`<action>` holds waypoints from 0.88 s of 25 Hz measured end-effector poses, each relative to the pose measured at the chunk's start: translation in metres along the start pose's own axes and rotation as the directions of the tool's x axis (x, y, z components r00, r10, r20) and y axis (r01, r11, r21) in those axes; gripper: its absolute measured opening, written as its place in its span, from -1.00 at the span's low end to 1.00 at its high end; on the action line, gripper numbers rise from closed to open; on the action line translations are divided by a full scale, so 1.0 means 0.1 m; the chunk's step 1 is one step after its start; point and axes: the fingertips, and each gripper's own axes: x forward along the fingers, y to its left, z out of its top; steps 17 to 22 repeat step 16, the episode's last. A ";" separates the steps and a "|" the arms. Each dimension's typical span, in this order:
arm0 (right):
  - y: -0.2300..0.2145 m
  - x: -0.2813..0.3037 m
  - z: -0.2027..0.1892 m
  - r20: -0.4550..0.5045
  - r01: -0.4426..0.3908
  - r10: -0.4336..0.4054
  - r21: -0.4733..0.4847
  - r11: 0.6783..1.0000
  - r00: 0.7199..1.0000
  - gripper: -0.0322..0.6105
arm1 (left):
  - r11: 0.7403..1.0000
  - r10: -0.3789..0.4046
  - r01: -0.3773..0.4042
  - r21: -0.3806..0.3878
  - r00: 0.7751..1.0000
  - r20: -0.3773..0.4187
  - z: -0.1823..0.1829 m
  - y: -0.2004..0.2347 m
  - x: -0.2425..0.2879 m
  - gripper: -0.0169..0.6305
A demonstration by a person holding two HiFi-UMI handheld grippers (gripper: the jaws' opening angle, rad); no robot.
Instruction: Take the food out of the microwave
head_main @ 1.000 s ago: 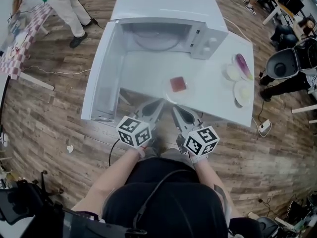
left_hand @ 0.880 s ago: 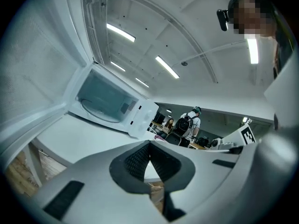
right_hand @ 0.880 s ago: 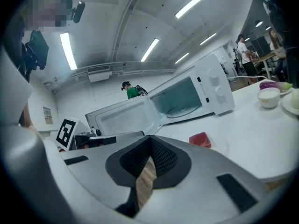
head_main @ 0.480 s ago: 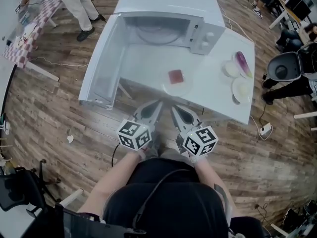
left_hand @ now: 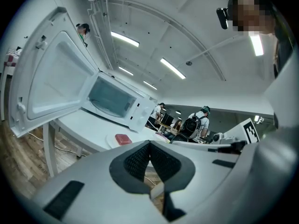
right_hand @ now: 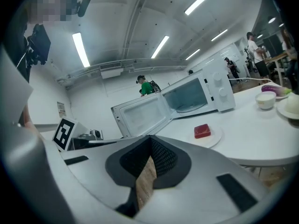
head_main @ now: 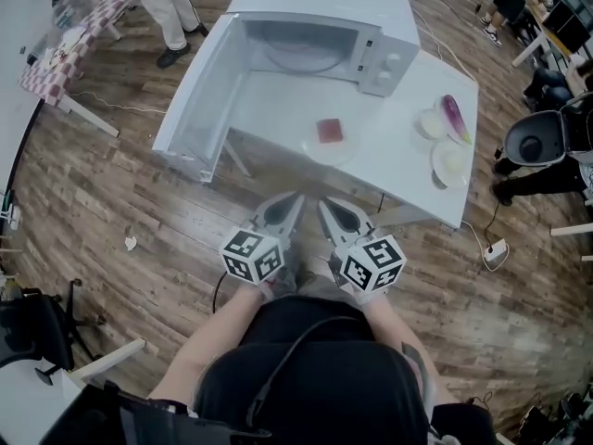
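Clenched, empty left gripper point(head_main: 298, 196) and right gripper point(head_main: 322, 201); ceiling lights point(left_hand: 124, 38) only in the two gripper views

Both grippers are held low in front of the torso, side by side, close but not touching.
- Left gripper point(head_main: 293, 200): jaws together, tips meeting, empty.
- Right gripper point(head_main: 326, 204): jaws likewise closed at the tips, empty.

Both point forward and only a little below level. They angle slightly inward, so the tips lie nearer each other than the rears do. The left marker cube point(head_main: 251, 253) and right marker cube point(head_main: 372, 263) sit at the back ends, over the wrists. The left forearm point(head_main: 215, 330) and right forearm point(head_main: 397, 330) are bare, elbows bent and kept near the body.
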 end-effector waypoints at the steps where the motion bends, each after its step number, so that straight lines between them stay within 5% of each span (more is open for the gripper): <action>1: 0.02 -0.03 -0.01 -0.002 -0.004 0.004 -0.004 1.000 1.000 -0.84 | 1.000 0.007 -0.007 -0.009 1.000 0.006 -0.02 -0.02 -0.03 -0.91; 22: 0.10 -0.75 -0.09 0.066 0.068 -0.061 -0.105 0.992 0.996 -0.84 | 0.996 0.050 -0.051 0.076 0.999 0.021 -0.33 -0.58 -0.28 -0.91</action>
